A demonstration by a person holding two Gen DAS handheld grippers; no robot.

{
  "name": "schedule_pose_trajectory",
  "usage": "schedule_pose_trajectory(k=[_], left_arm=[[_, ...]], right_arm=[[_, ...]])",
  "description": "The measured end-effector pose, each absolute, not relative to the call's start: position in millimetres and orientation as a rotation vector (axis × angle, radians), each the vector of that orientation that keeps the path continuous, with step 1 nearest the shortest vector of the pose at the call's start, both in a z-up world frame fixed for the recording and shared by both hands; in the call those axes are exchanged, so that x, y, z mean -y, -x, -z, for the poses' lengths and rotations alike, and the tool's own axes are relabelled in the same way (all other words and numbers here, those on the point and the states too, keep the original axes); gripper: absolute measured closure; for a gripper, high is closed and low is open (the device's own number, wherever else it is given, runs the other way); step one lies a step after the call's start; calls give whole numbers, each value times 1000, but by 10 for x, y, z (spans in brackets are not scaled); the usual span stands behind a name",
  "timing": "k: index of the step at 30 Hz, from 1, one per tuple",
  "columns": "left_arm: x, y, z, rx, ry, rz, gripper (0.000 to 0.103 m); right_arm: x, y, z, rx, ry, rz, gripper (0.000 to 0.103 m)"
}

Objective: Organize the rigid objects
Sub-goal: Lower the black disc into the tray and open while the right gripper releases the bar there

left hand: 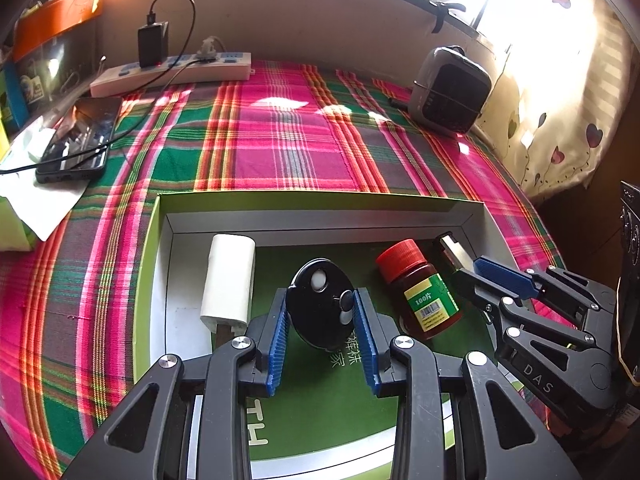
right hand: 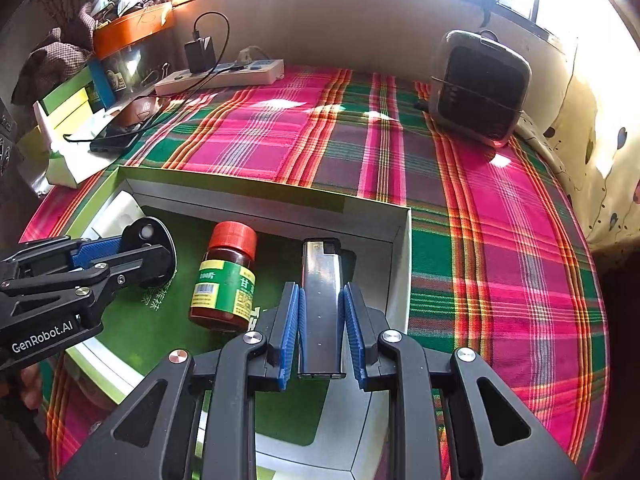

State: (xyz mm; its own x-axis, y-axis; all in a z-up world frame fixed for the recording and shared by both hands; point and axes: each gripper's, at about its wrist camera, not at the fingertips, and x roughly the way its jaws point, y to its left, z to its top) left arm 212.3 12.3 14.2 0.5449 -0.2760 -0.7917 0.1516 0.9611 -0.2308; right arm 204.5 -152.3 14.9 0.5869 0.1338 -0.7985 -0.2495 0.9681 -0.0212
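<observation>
A shallow cardboard box (left hand: 320,205) with a green floor lies on the plaid cloth. Inside it lie a white charger plug (left hand: 230,280) and a brown bottle (left hand: 426,300) with a red cap and green label. My left gripper (left hand: 322,296) is shut on a black oval key fob (left hand: 320,320) over the box floor. To its right, my right gripper (left hand: 468,268) is shut on a silver lighter (left hand: 450,249). In the right wrist view the lighter (right hand: 322,304) stands between the right gripper's (right hand: 321,288) blue pads, near the box's right wall (right hand: 400,272). The bottle (right hand: 226,280) and left gripper (right hand: 148,256) are to the left.
A white power strip (left hand: 172,72) with a black adapter and a phone (left hand: 80,138) on a cable lie at the back left. A small grey heater (left hand: 452,88) stands at the back right. Boxes and clutter (right hand: 80,96) line the left edge; a curtain (left hand: 568,120) hangs on the right.
</observation>
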Motion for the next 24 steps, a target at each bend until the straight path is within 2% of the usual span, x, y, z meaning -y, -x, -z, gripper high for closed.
schedule_pose_trajectory(k=[24], left_arm=[[-116,-2128,-141,-971,138,244,72]], right_arm=[[1499,-2023,-130,-905,127,-240,78]])
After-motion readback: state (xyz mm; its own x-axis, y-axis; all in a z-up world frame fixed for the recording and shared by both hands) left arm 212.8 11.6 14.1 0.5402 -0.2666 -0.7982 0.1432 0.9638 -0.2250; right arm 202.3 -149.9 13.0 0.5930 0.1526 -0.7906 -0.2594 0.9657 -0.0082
